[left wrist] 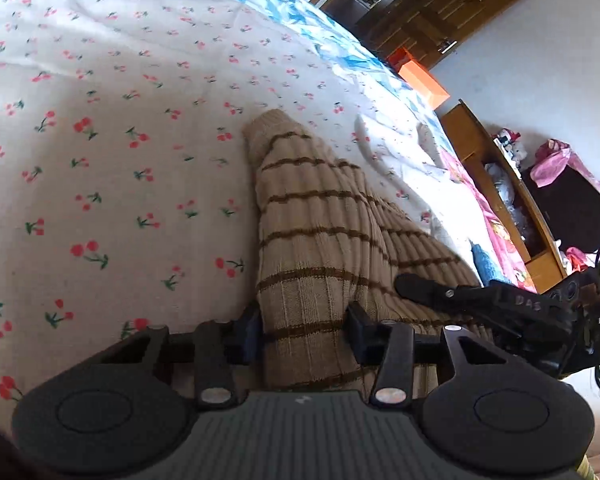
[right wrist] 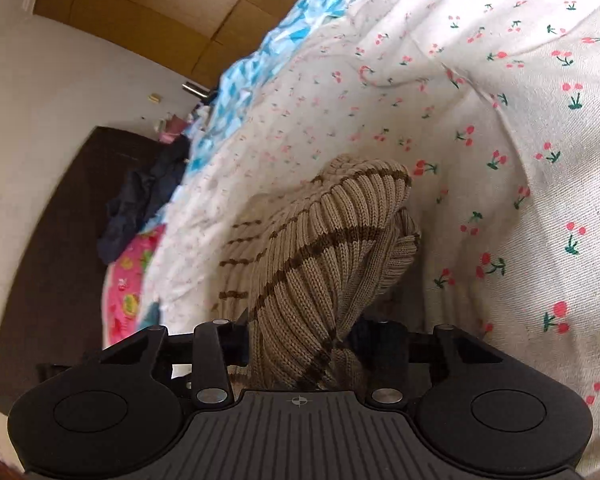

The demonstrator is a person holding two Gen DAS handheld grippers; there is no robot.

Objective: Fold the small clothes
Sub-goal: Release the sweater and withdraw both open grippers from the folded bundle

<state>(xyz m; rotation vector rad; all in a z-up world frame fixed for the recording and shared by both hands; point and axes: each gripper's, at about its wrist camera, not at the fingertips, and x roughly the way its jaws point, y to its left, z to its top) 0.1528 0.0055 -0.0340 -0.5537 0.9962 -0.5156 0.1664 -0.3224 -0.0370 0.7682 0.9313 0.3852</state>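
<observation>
On the cherry-print bed [left wrist: 100,128], the striped knit [left wrist: 316,216] is gripped at its near end by both part-closed grippers, left [left wrist: 304,328] and right [right wrist: 300,340], its long axis extending away from the fingers.

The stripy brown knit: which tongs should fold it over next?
Probably the right tongs: they have a bunched fold of the stripy knit between them. The left tongs straddle a flat part.
</observation>
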